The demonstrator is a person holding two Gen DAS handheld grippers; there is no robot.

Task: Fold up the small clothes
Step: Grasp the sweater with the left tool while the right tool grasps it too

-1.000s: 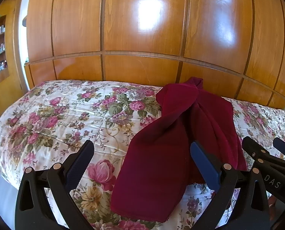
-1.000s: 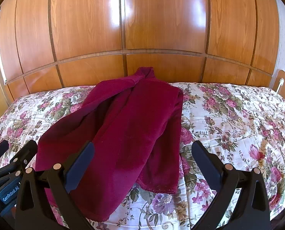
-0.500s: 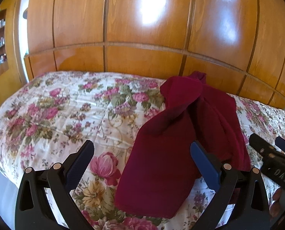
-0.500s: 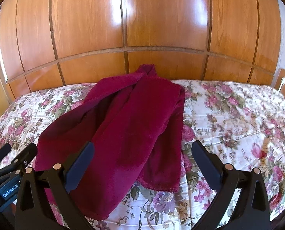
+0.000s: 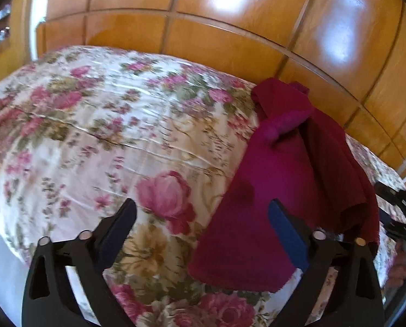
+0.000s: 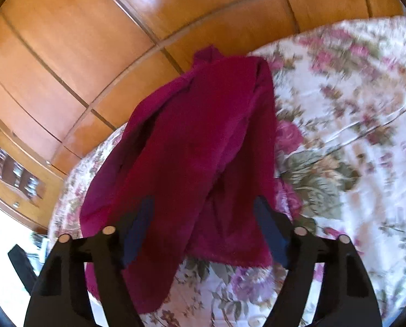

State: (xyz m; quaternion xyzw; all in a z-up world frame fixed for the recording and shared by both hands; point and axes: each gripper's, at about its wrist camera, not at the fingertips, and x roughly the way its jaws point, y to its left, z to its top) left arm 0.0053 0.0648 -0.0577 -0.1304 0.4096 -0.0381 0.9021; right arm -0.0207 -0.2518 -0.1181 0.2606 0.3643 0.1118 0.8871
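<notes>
Garment (image 5: 282,179): we found it lying on the bedspread (image 5: 99,136), near the bed's near edge, its far end toward the wooden panelling (image 5: 203,35).
Panelling: we saw it standing behind the bed.
Shelves (image 6: 14,174): we saw them left of the bed, beside the panelling.

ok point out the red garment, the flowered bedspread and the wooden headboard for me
red garment (image 6: 203,141): right wrist view, middle of the cloth.
flowered bedspread (image 5: 93,136): left wrist view, bare patch left of the garment.
wooden headboard (image 5: 203,41): left wrist view, panel above the bed.
</notes>
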